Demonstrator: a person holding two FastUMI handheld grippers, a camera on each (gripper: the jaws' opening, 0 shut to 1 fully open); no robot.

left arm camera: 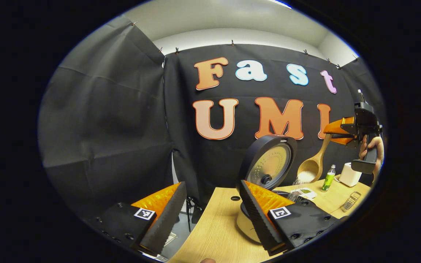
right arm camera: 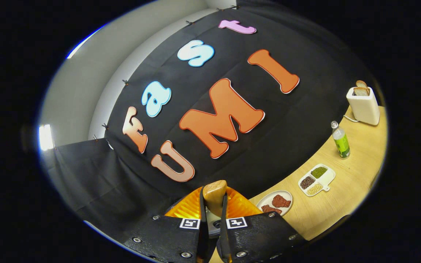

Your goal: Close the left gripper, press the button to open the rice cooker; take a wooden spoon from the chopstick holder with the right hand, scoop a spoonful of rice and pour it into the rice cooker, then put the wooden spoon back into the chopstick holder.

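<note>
Right gripper [right arm camera: 213, 204] clamps the wooden spoon [left arm camera: 314, 162], tipped, white rice spilling toward the lid-up rice cooker [left arm camera: 269, 164]; left gripper [left arm camera: 210, 208] fingers apart.

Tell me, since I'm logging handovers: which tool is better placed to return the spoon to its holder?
Right. The right tool is shut on the wooden spoon, tipping rice over the open rice cooker. The left tool is open, empty and lower.
</note>
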